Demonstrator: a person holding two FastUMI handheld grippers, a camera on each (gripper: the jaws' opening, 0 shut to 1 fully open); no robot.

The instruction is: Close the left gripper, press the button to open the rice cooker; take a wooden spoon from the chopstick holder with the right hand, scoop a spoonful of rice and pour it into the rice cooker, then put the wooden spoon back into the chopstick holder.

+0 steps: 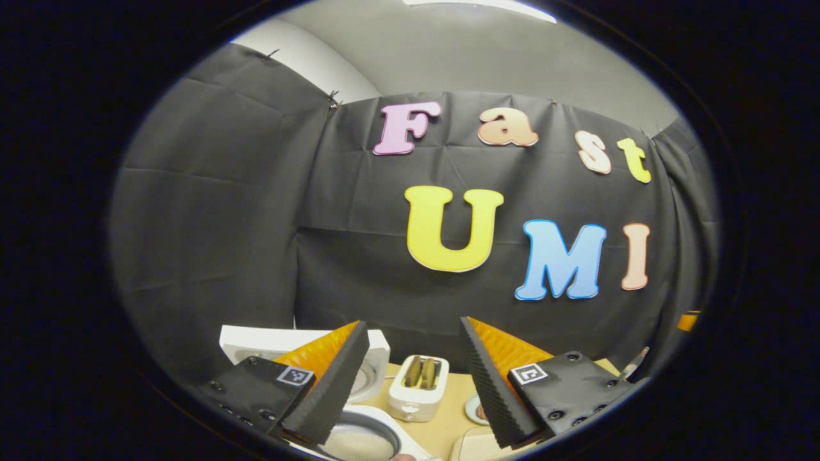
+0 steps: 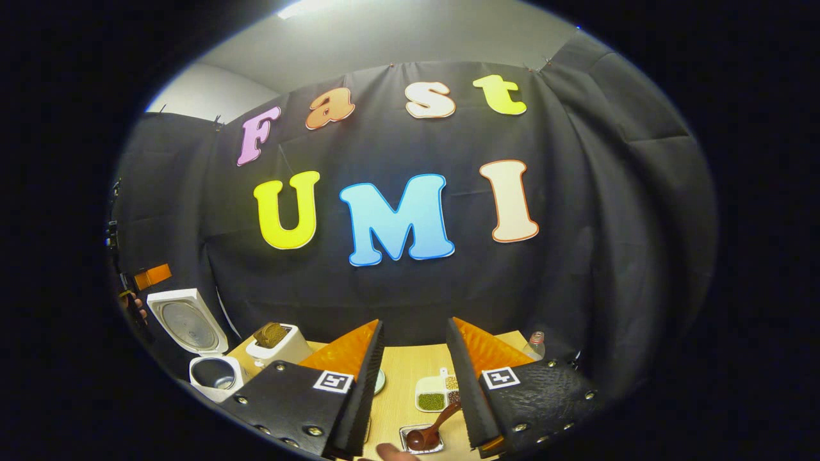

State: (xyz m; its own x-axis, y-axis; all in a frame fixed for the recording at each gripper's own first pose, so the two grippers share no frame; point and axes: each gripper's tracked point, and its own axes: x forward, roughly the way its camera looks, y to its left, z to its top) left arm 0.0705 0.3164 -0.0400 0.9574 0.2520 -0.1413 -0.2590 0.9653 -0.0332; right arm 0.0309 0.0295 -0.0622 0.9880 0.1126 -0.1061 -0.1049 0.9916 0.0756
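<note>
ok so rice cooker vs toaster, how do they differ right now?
The rice cooker has its lid swung up and open, with the round inner pot exposed; the toaster has no lid, just top slots holding brown slices. The rice cooker is rounded and looks bulkier; the toaster is a smaller box. Shared: both are white and stand side by side on the light wooden table.

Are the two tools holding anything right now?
No. The left tool and the right tool are both open with nothing between their fingers. The wooden spoon lies in a small tray.
</note>
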